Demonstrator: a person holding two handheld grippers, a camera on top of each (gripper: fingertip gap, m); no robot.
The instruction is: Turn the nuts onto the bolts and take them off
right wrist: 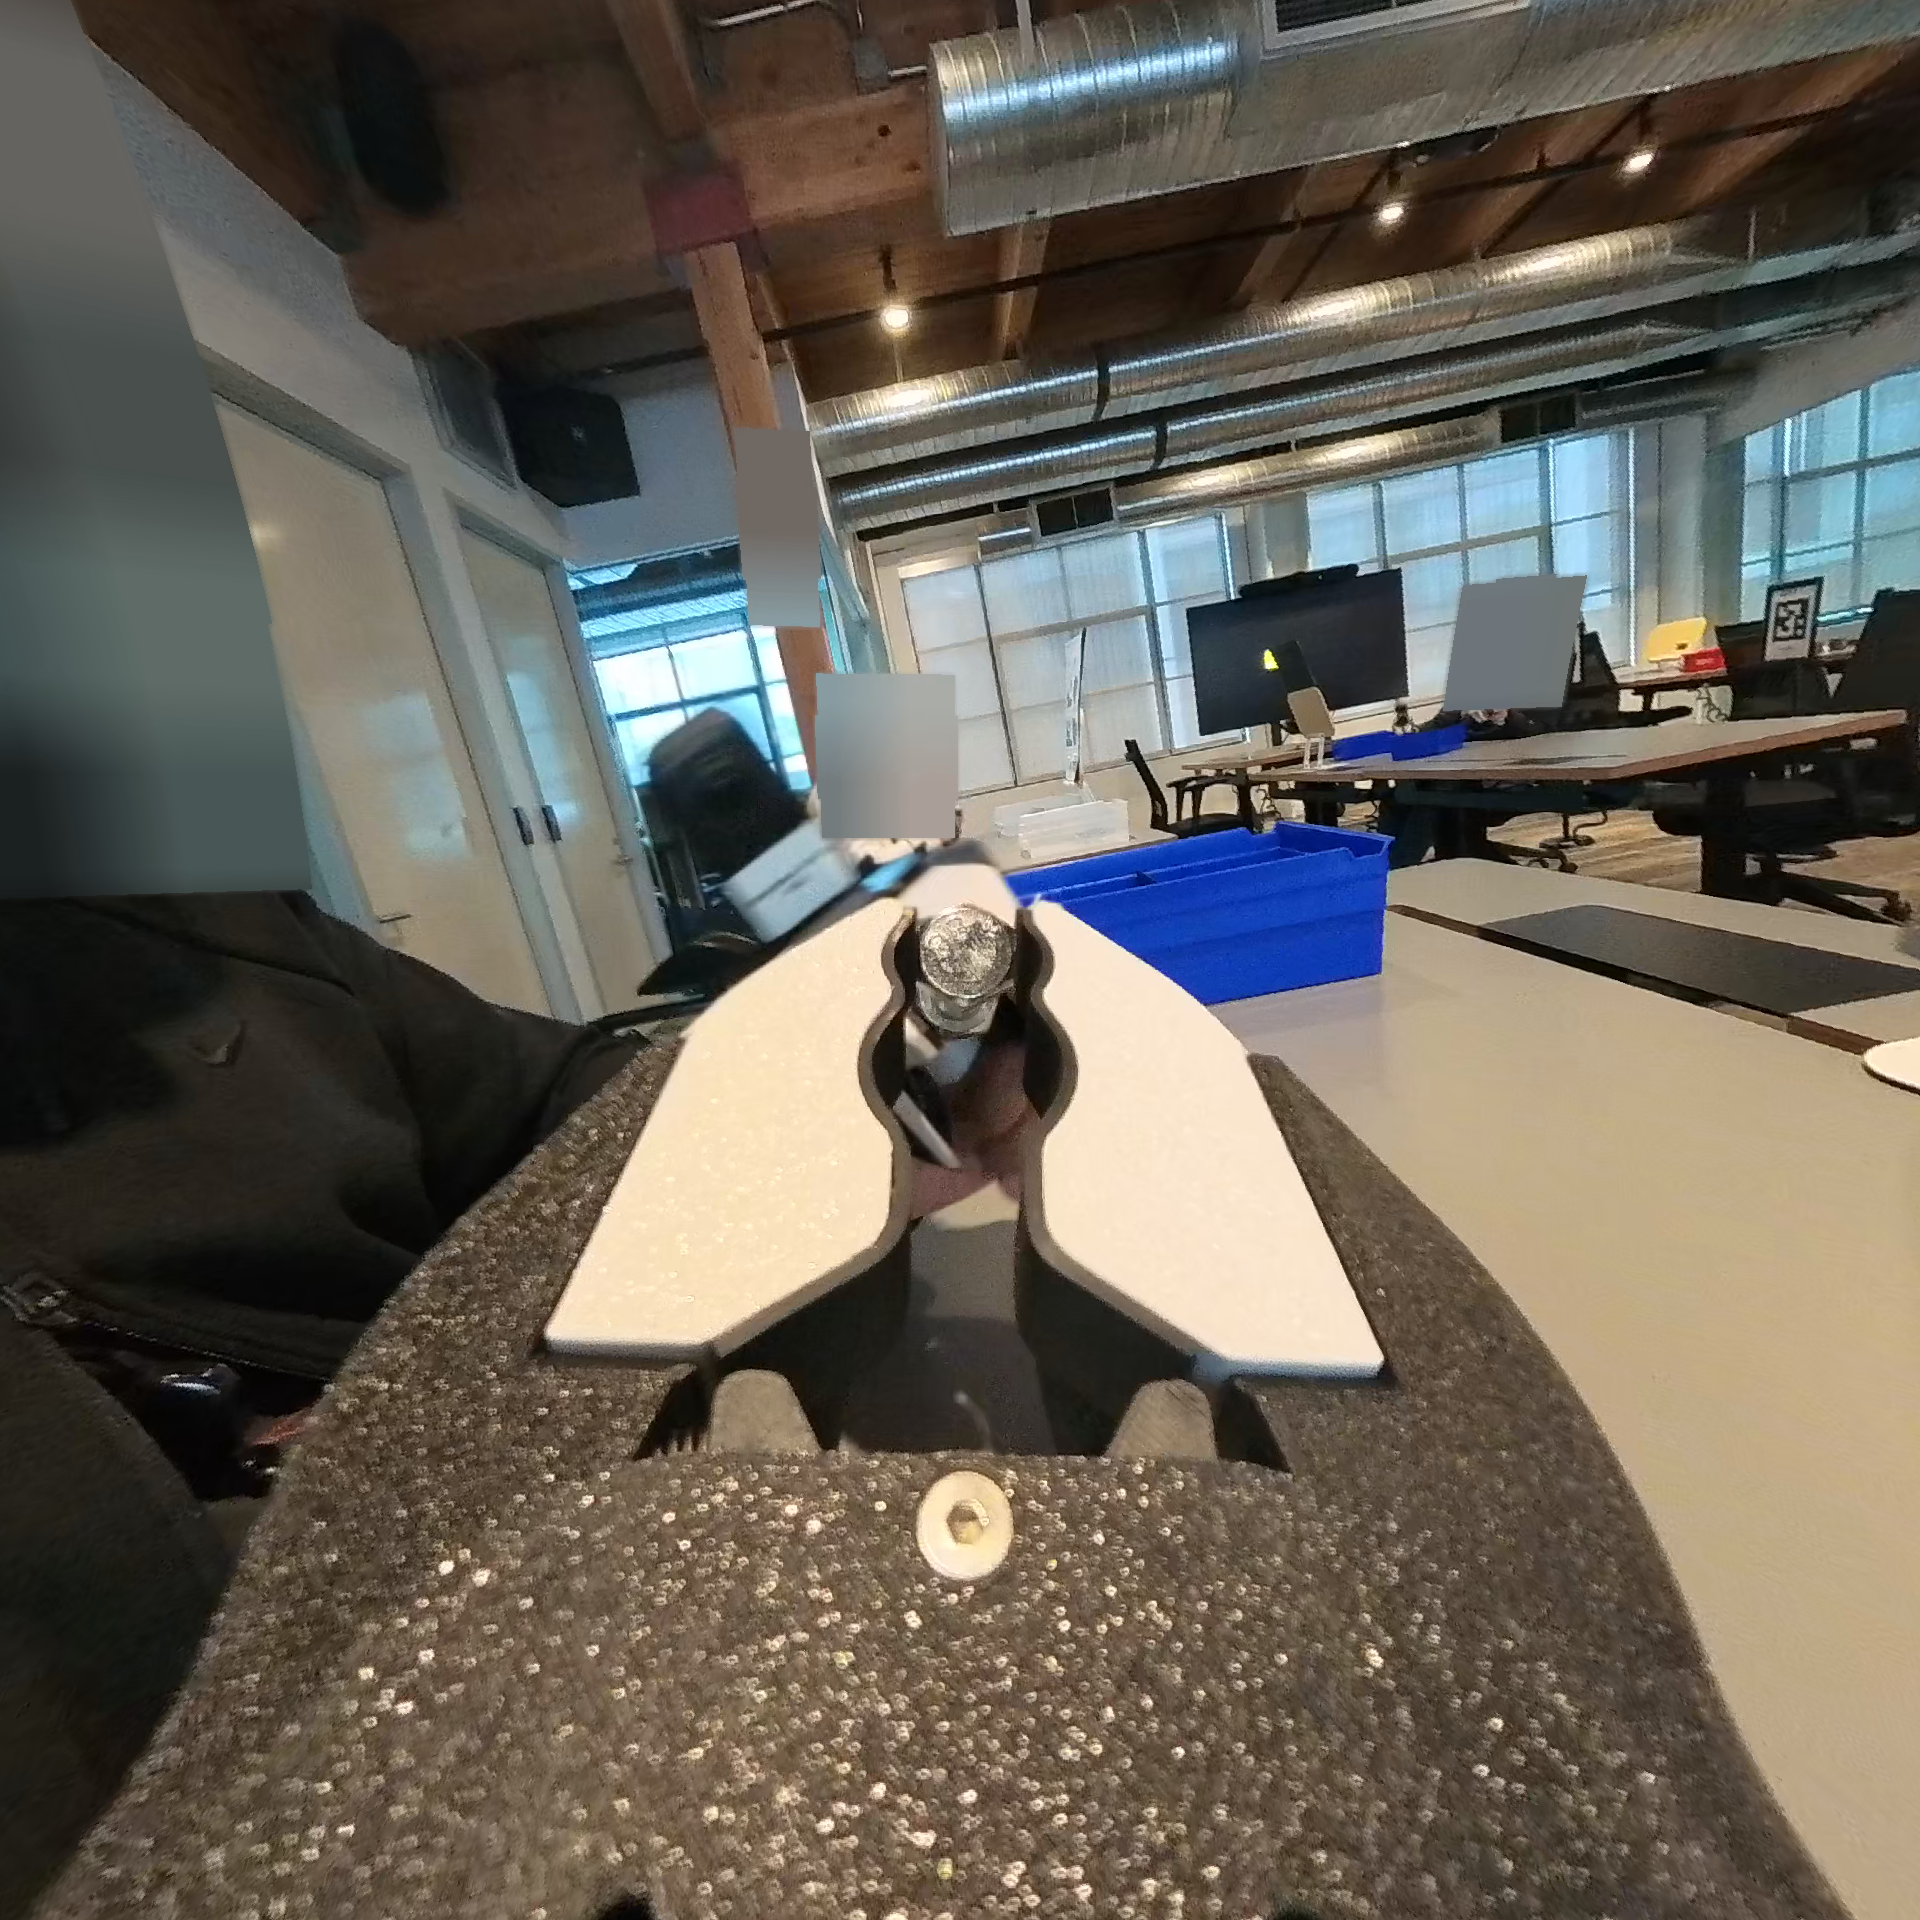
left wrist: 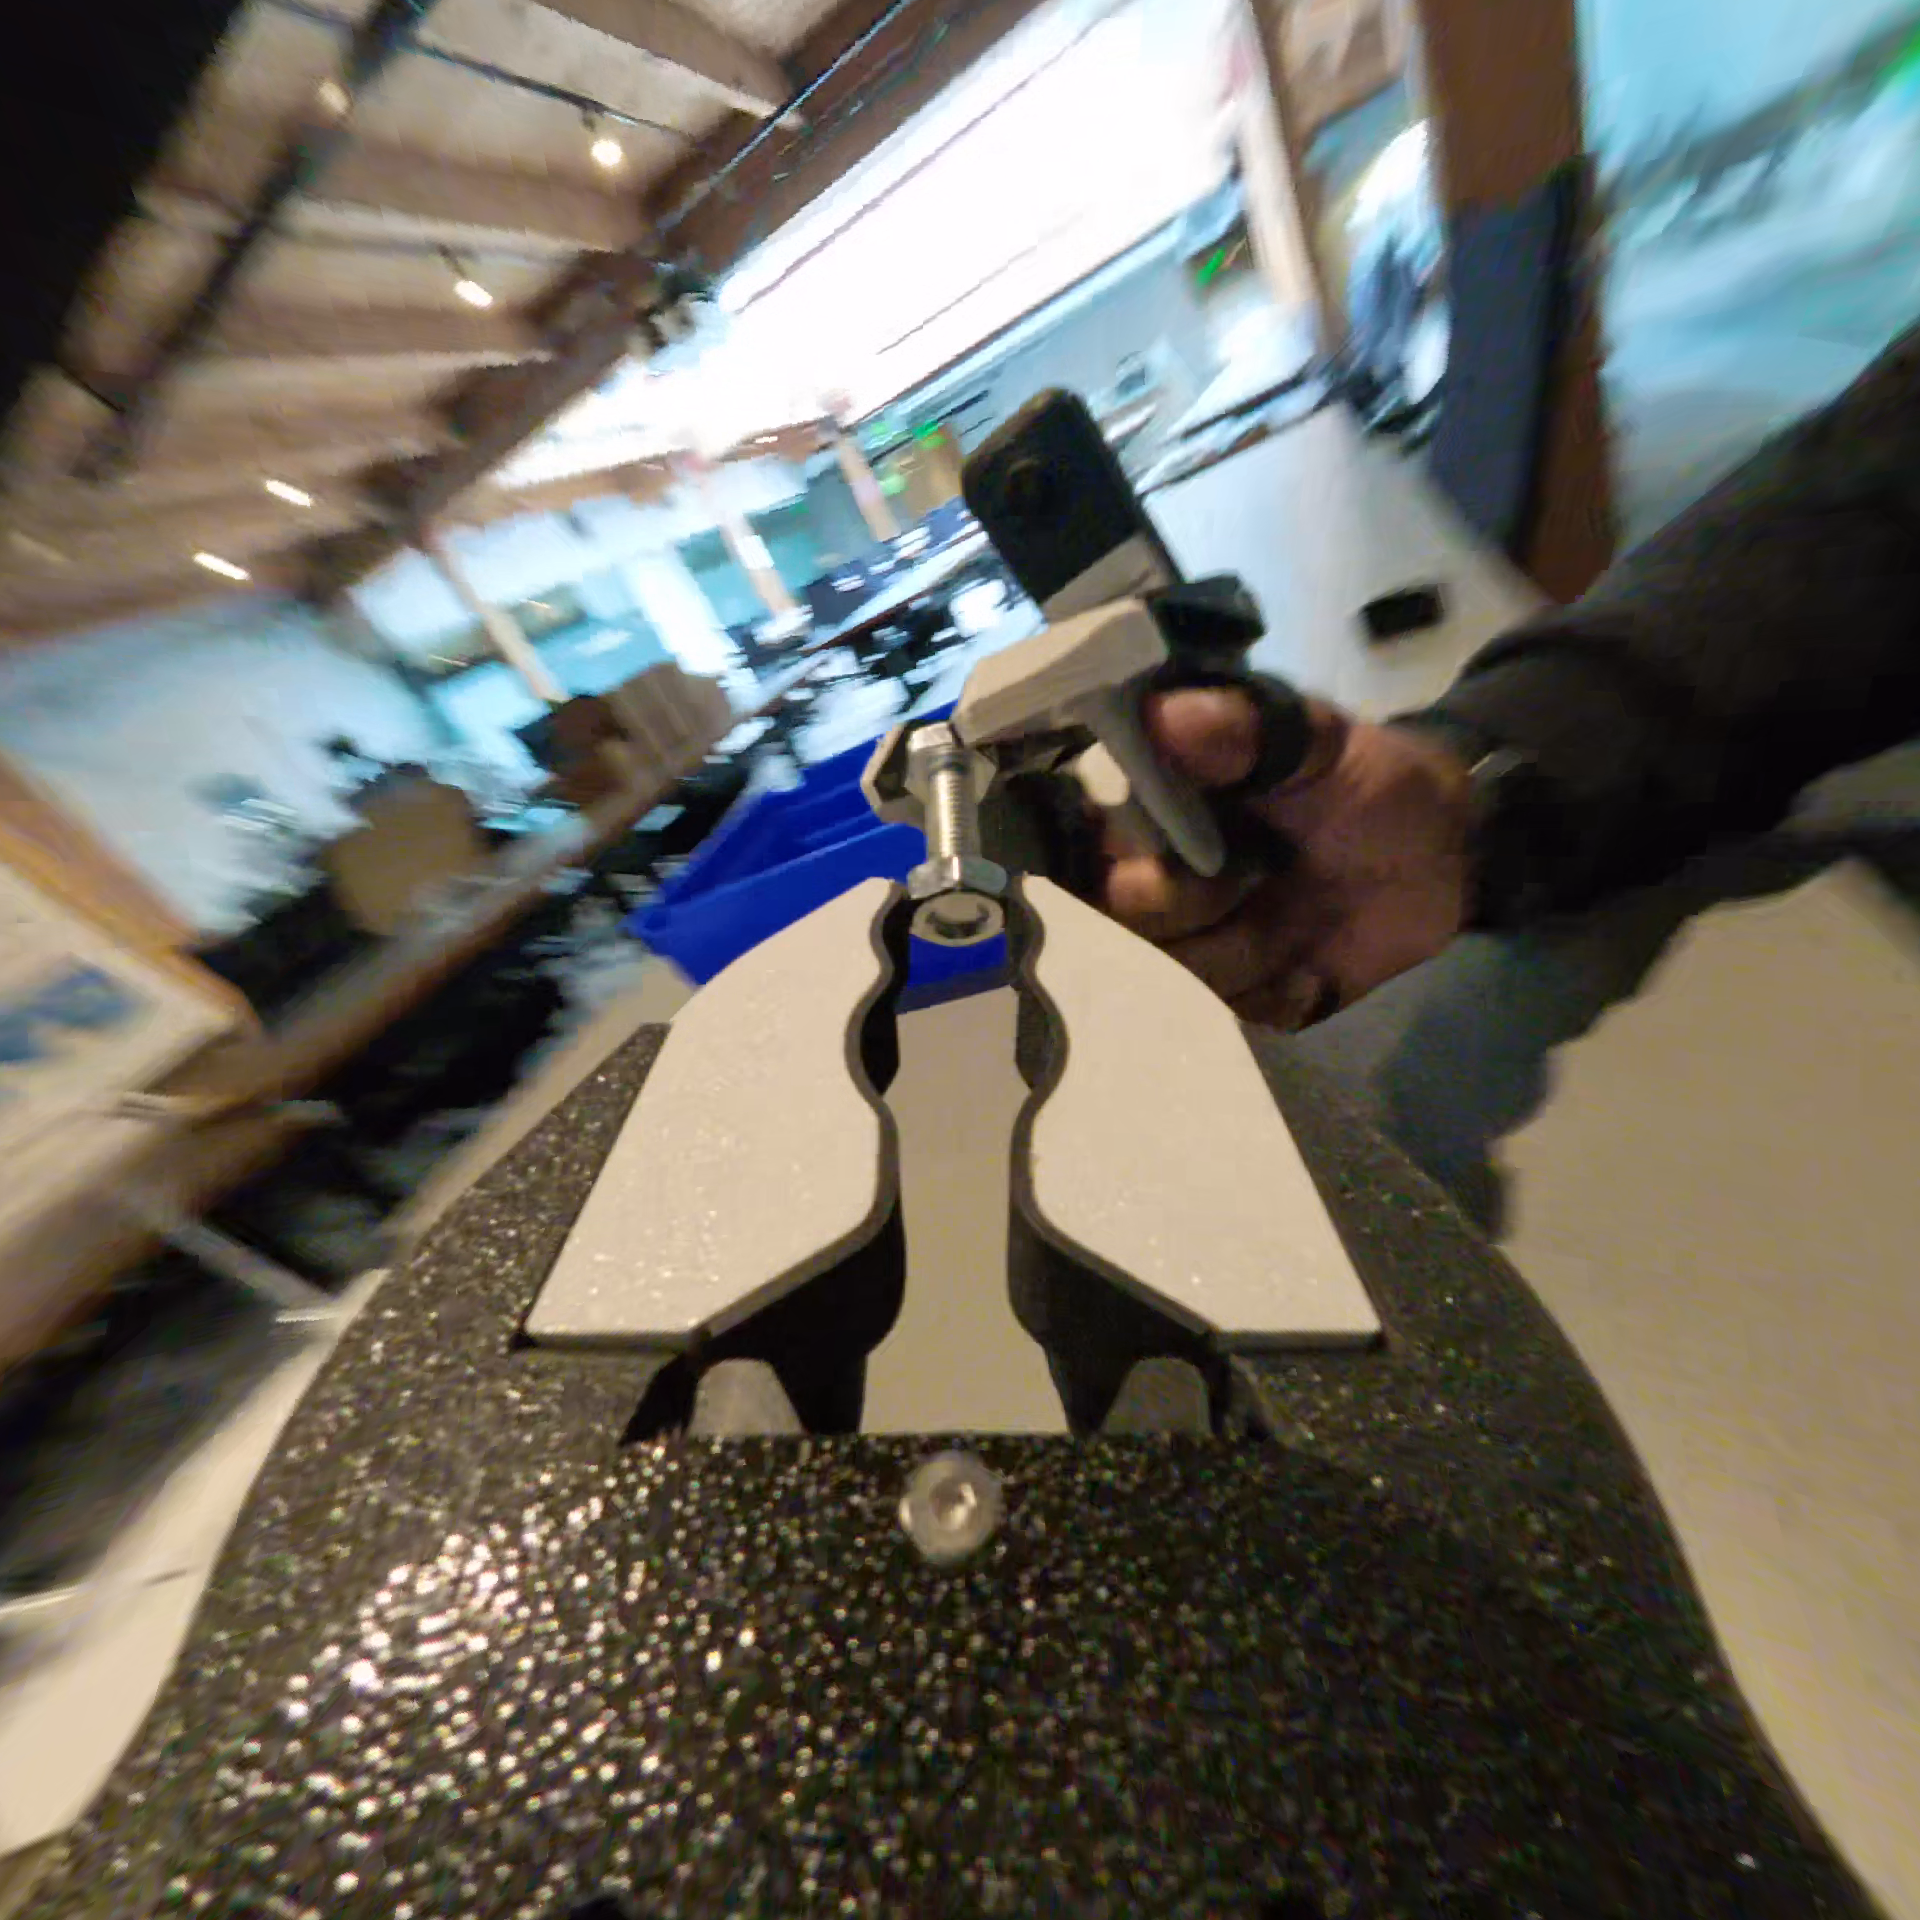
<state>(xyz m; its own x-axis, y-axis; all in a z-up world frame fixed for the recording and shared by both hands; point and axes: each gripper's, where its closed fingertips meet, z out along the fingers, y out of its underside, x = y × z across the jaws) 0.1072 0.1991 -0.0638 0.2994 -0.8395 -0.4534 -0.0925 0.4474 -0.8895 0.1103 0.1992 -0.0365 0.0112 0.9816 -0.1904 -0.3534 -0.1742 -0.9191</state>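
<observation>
In the left wrist view my left gripper [left wrist: 954, 916] is shut on a silver nut [left wrist: 956, 883] at the lower end of a threaded silver bolt [left wrist: 940, 805]. The bolt stands nearly upright in the air. Its head is at the top, clamped in my right gripper [left wrist: 914, 758], which a bare hand [left wrist: 1288, 842] holds from the right. In the right wrist view my right gripper [right wrist: 966, 956] is shut on the bolt's round head [right wrist: 966, 951], seen end on. The shaft and nut are mostly hidden behind the head. The left gripper's body [right wrist: 779, 883] shows blurred beyond it.
A blue plastic bin [right wrist: 1226, 914] stands on the grey table [right wrist: 1507, 1195] just behind the grippers; it also shows in the left wrist view [left wrist: 790, 873]. A dark mat [right wrist: 1683, 956] lies at the right. The person's dark jacket [right wrist: 208, 1091] fills the left. My left and right fingertips are right by each other.
</observation>
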